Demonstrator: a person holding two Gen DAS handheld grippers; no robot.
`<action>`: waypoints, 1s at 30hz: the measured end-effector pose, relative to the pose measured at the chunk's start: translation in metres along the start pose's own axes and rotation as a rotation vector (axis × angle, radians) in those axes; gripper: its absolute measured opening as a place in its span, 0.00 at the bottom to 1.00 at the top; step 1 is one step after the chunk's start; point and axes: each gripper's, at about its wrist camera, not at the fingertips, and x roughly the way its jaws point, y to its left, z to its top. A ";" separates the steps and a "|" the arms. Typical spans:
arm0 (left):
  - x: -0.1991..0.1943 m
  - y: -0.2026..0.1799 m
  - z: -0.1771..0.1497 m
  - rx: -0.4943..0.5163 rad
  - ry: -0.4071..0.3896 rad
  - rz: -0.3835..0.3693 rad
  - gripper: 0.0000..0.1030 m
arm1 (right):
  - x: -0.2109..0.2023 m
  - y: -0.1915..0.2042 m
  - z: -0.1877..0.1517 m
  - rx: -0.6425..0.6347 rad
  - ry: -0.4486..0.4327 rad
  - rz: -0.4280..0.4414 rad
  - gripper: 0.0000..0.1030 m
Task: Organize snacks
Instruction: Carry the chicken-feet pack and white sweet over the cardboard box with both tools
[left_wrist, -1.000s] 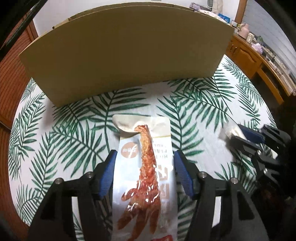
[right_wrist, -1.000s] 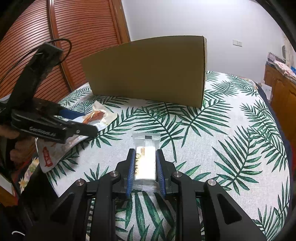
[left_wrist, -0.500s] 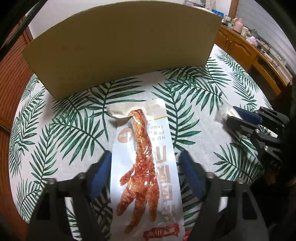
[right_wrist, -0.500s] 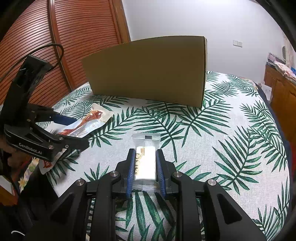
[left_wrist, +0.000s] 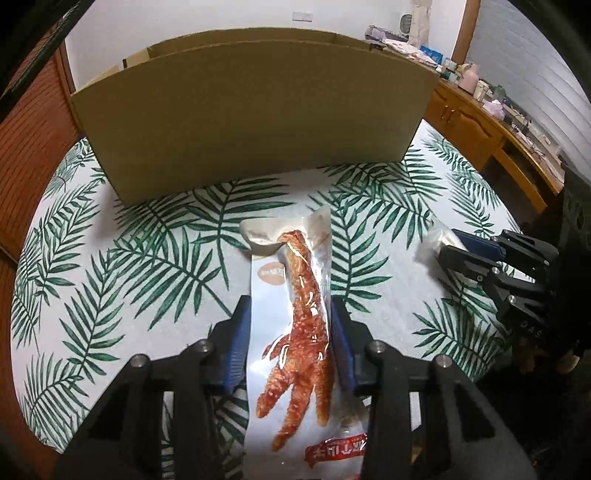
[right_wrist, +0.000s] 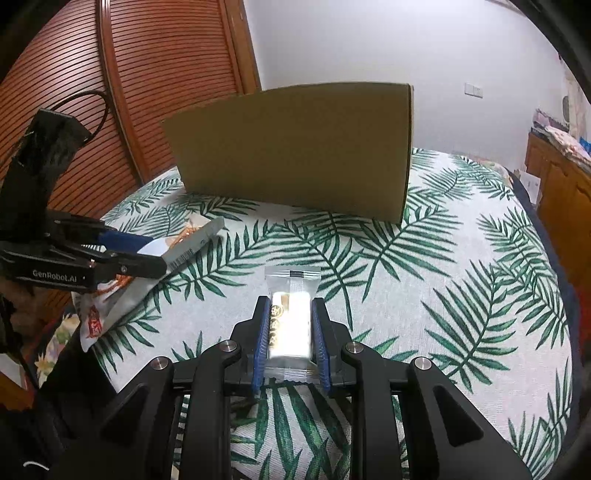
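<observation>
Inventory, as we read it from left to right.

Left gripper (left_wrist: 291, 332): we log its jaws as closing, blue pads at both long edges of the chicken-foot packet (left_wrist: 291, 325), which sits between them. The packet's long axis runs straight along the fingers and points toward the cardboard box (left_wrist: 255, 110); its far end curls up clear of the palm-leaf tablecloth (left_wrist: 122, 258). In the right wrist view the same packet (right_wrist: 184, 243) shows lifted at an angle off the cloth, with the left gripper (right_wrist: 147, 254) across it.

Cardboard box: open-topped, standing at the far side of the table, dead ahead of the left fingers and left of centre for the right ones. We cannot see what it holds.

Right gripper (right_wrist: 290, 343): pinched tight on a small clear-wrapped bar (right_wrist: 290, 325), long axis also in line with the fingers, one end sticking out in front. It hangs low over the cloth; whether the wrapper touches the cloth we cannot tell.

Governing relation, in our judgement: both snacks lie lengthwise toward the box, so each can go in end first, over the near wall. The left hand looks the nearer and squarer to that wall, so we expect the packet to go first. Its floppy far end may catch on the rim unless carried high.
</observation>
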 end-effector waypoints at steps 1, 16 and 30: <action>-0.001 0.001 0.000 -0.001 -0.004 -0.003 0.38 | -0.001 0.001 0.002 -0.003 -0.005 -0.001 0.20; -0.050 0.003 0.038 0.021 -0.178 -0.041 0.38 | -0.024 0.009 0.047 -0.023 -0.040 -0.017 0.20; -0.091 0.030 0.125 0.087 -0.338 -0.091 0.39 | -0.042 0.018 0.140 -0.076 -0.121 -0.075 0.20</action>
